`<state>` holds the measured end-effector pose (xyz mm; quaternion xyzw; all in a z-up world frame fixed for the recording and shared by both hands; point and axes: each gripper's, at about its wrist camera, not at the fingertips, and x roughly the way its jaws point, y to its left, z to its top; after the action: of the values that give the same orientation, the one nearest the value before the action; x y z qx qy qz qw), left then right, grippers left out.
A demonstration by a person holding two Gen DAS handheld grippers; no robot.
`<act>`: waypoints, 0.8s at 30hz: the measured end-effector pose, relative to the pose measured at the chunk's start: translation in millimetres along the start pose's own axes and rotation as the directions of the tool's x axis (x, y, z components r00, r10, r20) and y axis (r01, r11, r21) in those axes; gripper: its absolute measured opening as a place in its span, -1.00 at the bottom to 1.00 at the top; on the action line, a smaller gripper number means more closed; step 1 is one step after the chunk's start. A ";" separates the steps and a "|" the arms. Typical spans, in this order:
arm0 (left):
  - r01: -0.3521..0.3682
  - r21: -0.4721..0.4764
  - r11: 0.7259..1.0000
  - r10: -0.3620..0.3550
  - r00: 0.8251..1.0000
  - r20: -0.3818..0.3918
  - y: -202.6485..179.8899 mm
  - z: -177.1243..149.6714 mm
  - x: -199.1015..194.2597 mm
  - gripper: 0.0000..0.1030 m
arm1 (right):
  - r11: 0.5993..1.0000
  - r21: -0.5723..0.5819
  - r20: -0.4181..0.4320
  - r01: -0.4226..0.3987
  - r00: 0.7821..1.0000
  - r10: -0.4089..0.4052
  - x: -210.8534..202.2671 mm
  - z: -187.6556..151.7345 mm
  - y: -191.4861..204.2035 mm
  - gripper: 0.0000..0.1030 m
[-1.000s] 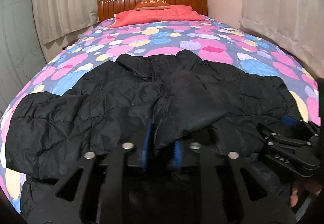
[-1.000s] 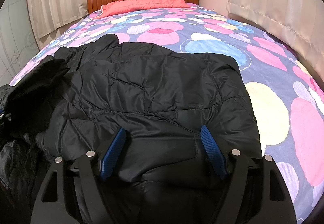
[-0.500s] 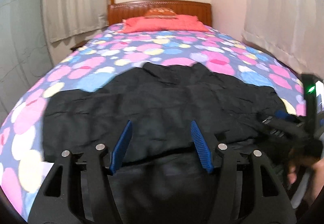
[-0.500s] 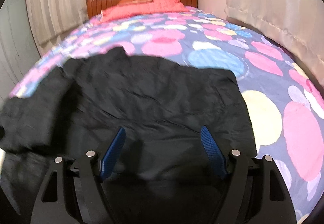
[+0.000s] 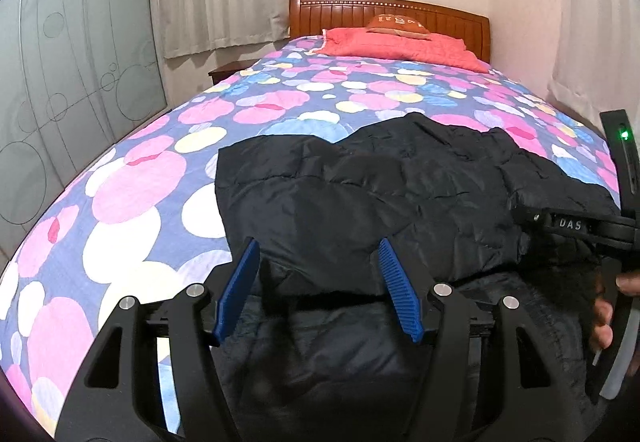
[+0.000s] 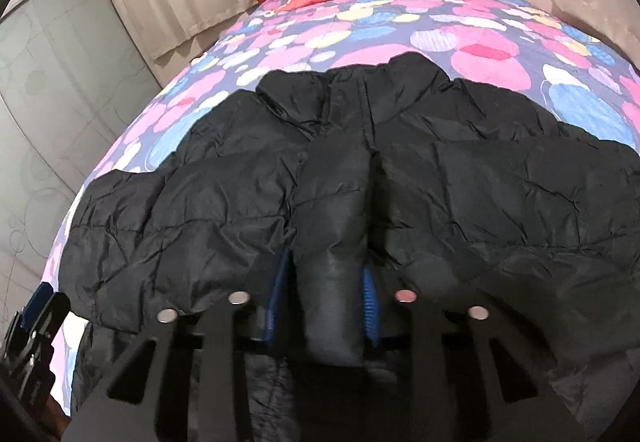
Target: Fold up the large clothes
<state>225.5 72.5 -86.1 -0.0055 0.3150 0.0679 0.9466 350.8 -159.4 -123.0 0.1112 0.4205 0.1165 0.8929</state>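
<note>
Black puffer jacket (image 6: 400,178) lies crosswise on the near half of the bed (image 5: 132,182), collar toward the far headboard. The right claw (image 6: 326,294) has just closed and pinches a ridge of its near hem, so the fold runs away from it. The left claw (image 5: 316,290), just opened, stands wide above the jacket's left part. Only the left wrist view shows the person's hand (image 5: 608,306).

jacket (image 5: 400,194): black | bedspread (image 5: 168,170): pink, blue, white circles (on purple) | pillow (image 5: 400,46): red
</note>
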 end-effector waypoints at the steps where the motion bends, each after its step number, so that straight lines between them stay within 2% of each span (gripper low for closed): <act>1: 0.003 -0.002 1.000 -0.003 1.000 0.001 1.2 0.0 -0.3 0.22 | 1.000 -0.013 0.018 0.000 1.000 0.000 -5.6 -0.4 2.3 -0.62; 4: 0.019 -0.016 1.000 -0.019 1.000 0.005 5.3 1.5 -1.7 0.31 | 0.998 -0.032 0.092 0.061 0.994 -0.058 -30.2 1.6 -4.5 -0.68; 6: 0.027 -0.025 0.999 -0.026 1.000 0.012 7.1 3.3 -2.7 0.33 | 0.987 -0.036 0.155 0.156 0.977 -0.149 -51.1 3.9 -22.6 -0.68; 10: 0.050 -0.034 0.998 -0.049 0.999 0.005 4.4 5.5 -0.9 0.36 | 0.953 -0.007 0.186 0.304 0.937 -0.297 -72.3 4.9 -68.8 -0.68; 13: 0.059 -0.010 0.998 -0.059 0.998 -0.009 -6.9 6.3 5.1 0.36 | 0.950 0.033 0.132 0.310 0.941 -0.311 -70.4 -0.2 -102.8 -0.68; 17: 0.061 0.041 0.997 -0.059 0.998 -0.035 -21.7 6.3 17.7 0.37 | 0.954 0.042 0.064 0.295 0.953 -0.298 -53.0 -11.5 -121.5 -0.64; 20: 0.069 0.046 0.997 -0.066 0.996 -0.057 -23.8 8.4 26.3 0.37 | 0.953 0.048 0.047 0.300 0.952 -0.302 -55.3 -10.9 -119.8 -0.48; 22: 0.069 0.041 0.997 -0.067 0.996 -0.064 -24.1 13.6 31.8 0.37 | 0.950 0.073 0.040 0.303 0.951 -0.306 -62.8 -6.1 -118.1 -0.29; 24: 0.067 0.034 0.997 -0.065 0.996 -0.058 -23.4 21.9 37.2 0.37 | 0.944 0.103 0.089 0.314 0.942 -0.323 -80.6 -0.7 -113.4 -0.09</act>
<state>271.1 55.2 -91.6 -0.0007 0.3426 0.0306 0.9390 313.4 -291.2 -98.6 0.0864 0.3904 -0.0539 0.9150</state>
